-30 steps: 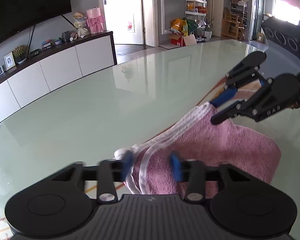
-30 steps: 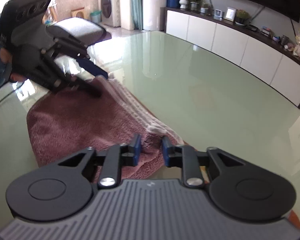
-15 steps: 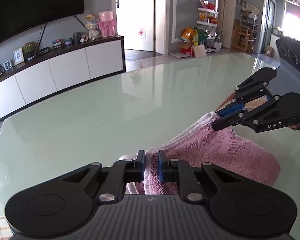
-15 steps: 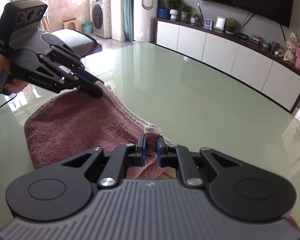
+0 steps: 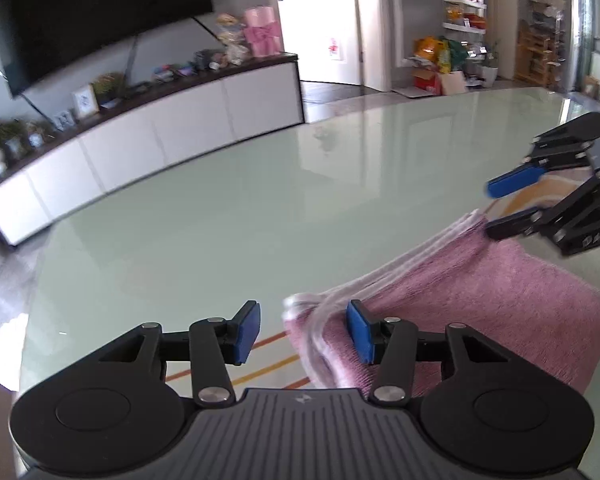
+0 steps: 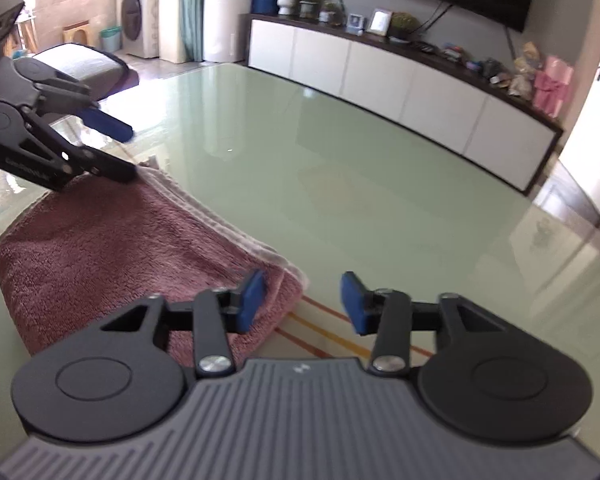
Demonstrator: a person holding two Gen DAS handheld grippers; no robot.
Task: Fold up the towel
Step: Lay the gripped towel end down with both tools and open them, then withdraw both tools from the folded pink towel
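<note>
Left wrist view shows the pink towel (image 5: pixel 480 292) lying folded on the pale green glass counter (image 5: pixel 260 208), its white-striped edge facing the open glass. The near corner sits just inside the left gripper (image 5: pixel 302 330), whose jaws are opening: the blue pads stand apart, the right one beside the cloth and not pressing on it. At the far corner the right gripper (image 5: pixel 508 206) is opening too, with one finger above the towel's edge and the other low against it, nothing clamped.

Judging from the neat stacked layers, a fold has just been laid and this is the release. To do it well, both grippers should spread fully before they lift, then draw back along the line of the fingers and not sideways, so no pad snags the terry pile and drags the top layer off square. Lifting both corners' grippers away together would keep the striped edge aligned.

Right wrist view confirms the towel (image 6: pixel 112 256) lies flat on the counter, its corner just left of the gap between the right gripper's pads. Glass is glossy and probably slippery, so the bundle could slide if nudged. Behind stands a long white sideboard (image 5: pixel 148 144) under a dark television (image 5: pixel 100 16)
</note>
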